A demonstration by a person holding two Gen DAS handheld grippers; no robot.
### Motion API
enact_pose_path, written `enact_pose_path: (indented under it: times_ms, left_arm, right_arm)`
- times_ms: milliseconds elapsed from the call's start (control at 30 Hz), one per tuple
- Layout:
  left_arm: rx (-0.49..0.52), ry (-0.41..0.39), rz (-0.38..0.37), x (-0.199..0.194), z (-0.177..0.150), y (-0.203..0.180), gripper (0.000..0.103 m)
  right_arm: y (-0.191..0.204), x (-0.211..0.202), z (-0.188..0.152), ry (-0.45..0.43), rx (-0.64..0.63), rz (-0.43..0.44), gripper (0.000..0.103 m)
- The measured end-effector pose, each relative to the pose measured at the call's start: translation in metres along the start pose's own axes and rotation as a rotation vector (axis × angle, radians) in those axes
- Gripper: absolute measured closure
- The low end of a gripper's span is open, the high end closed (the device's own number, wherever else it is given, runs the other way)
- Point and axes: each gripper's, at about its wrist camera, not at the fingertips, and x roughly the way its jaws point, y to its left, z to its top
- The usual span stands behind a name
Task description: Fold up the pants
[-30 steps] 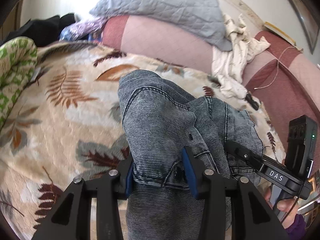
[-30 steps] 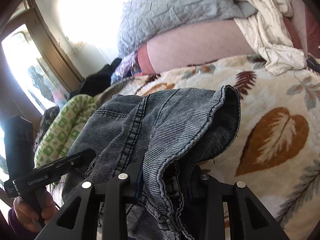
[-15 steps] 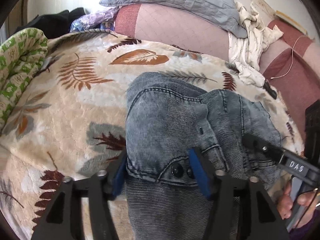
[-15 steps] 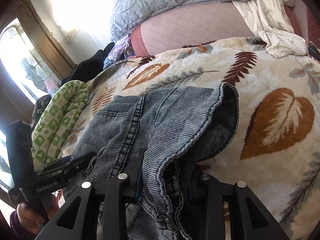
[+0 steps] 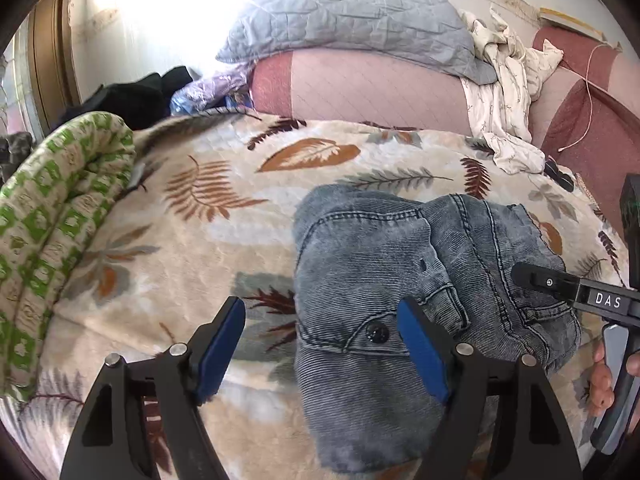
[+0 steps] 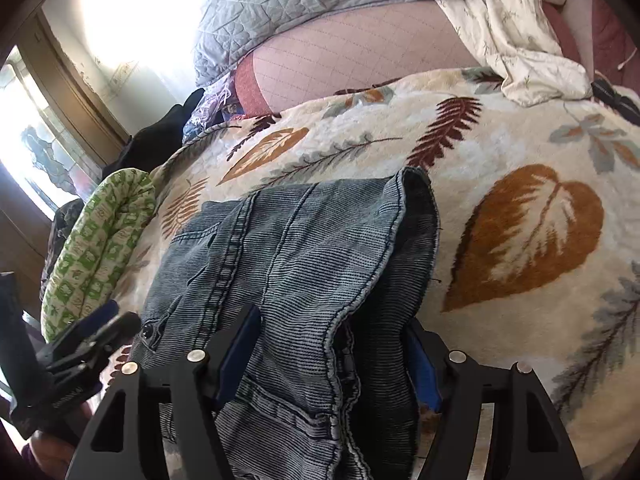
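Jaws of the left gripper (image 5: 322,336) stand wide apart over the bed, one blue pad (image 5: 219,346) above bare blanket and the other at the waistband of the jeans (image 5: 384,276), gripping nothing. On the right gripper (image 6: 334,360) the jaws are spread with bunched denim of the jeans (image 6: 304,248) filling the gap; whether the pads actually pinch it cannot be told. One pair of grey-blue jeans lies folded in a heap on the leaf-patterned blanket (image 5: 208,216), with one dark button (image 5: 377,332) showing at the waistband. Two pillows are stacked behind: one grey quilted pillow (image 5: 344,12) on one pink pillow (image 5: 376,92). One white cloth (image 5: 504,92) is draped beside them, and one green-patterned roll (image 5: 52,216) lies along the blanket's left edge.
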Motion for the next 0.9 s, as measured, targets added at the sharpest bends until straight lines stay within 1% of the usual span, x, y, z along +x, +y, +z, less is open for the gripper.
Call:
enact_pose_path:
  times_ms: [300,367,500,533,633,733,800,900]
  left_arm:
    - [0.032,-0.058,0.045,-0.028,0.001,0.001,0.024]
    - [0.031,-0.067,0.049,-0.034,0.001,0.001,0.024]
    - [0.028,-0.091,0.072,-0.05,0.002,0.0,0.024]
    - [0.026,-0.098,0.077,-0.054,0.002,-0.001,0.023]
    - [0.011,-0.133,0.095,-0.071,0.0,-0.001,0.016]
    - [-0.007,-0.164,0.113,-0.087,-0.003,0.0,0.016]
    - [-0.005,-0.168,0.141,-0.094,-0.005,0.0,0.016]
    - [-0.003,-0.179,0.211,-0.106,-0.009,0.0,0.016]
  right_arm:
    - [-0.007,-0.021,0.003,-0.064,0.014,-0.013,0.031]
    - [-0.007,-0.03,0.004,-0.092,0.016,-0.02,0.031]
    - [0.002,-0.05,0.001,-0.156,-0.035,-0.053,0.031]
    - [0.006,-0.056,-0.002,-0.172,-0.051,-0.057,0.031]
    - [0.016,-0.07,-0.01,-0.205,-0.091,-0.075,0.03]
    - [0.034,-0.087,-0.021,-0.261,-0.155,-0.112,0.027]
    - [0.046,-0.099,-0.031,-0.3,-0.194,-0.13,0.025]
    - [0.058,-0.115,-0.051,-0.343,-0.2,-0.135,0.022]
